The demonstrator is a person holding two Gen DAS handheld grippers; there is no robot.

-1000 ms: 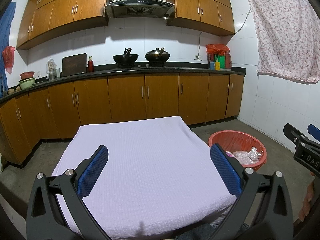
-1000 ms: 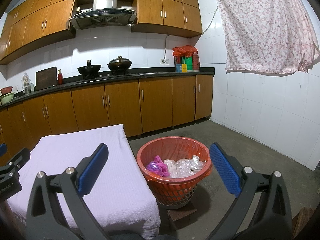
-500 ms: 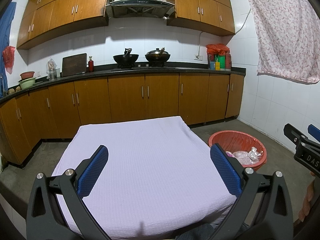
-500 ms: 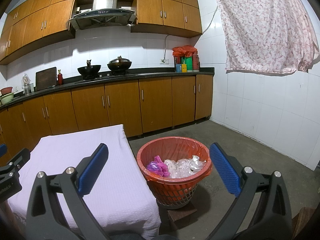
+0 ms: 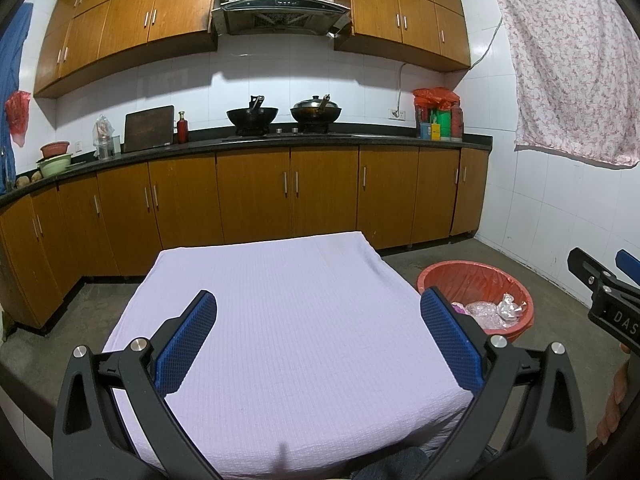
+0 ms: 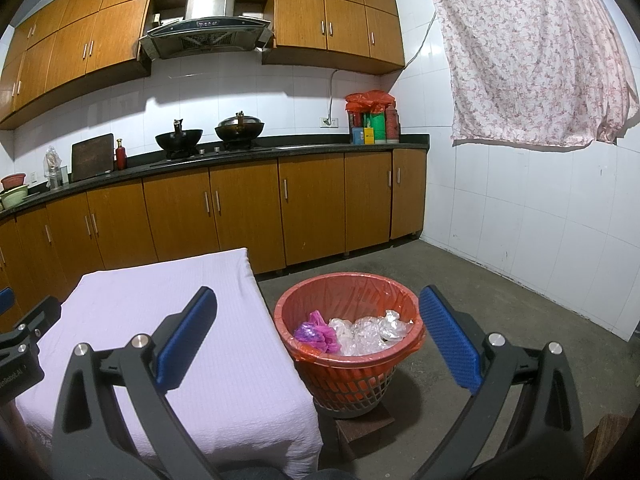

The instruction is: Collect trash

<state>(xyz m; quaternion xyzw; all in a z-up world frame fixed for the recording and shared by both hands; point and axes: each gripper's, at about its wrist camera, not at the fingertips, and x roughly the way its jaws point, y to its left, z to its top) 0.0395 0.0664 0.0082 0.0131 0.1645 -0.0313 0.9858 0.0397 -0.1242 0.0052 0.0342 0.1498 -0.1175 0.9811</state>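
Left gripper (image 5: 318,336): it is hovering above the near half of the cloth-covered counter (image 5: 280,320), jaws released and spread wide, nothing lying between the blue pads (image 5: 186,344).
Right gripper (image 6: 318,336): it is hanging over the gap where the counter's right edge is meeting the bin, jaws likewise released and holding nothing; its black frame is also showing at the right edge of the left wrist view.
Trash bin (image 6: 352,376): a red-lined basket is standing on the concrete floor (image 6: 500,320) just beside the right side of the counter, resting on a dark flat block (image 6: 364,420).
Trash (image 6: 360,332): crumpled clear plastic and a purple-pink bag (image 6: 316,332) are lying inside the bin, below its rim.
Counter cloth: a pale lilac cloth is covering the top and draping over the near and right edges.
Far side: two woks (image 5: 252,114) are sitting on the stove under a steel range hood (image 5: 280,8), with brown cabinets running along the wall.
Right wall: a floral sheet (image 6: 528,56) is hanging against the white tiles.
Person: fingertips (image 5: 612,408) are showing at the lower right edge of the left wrist view.
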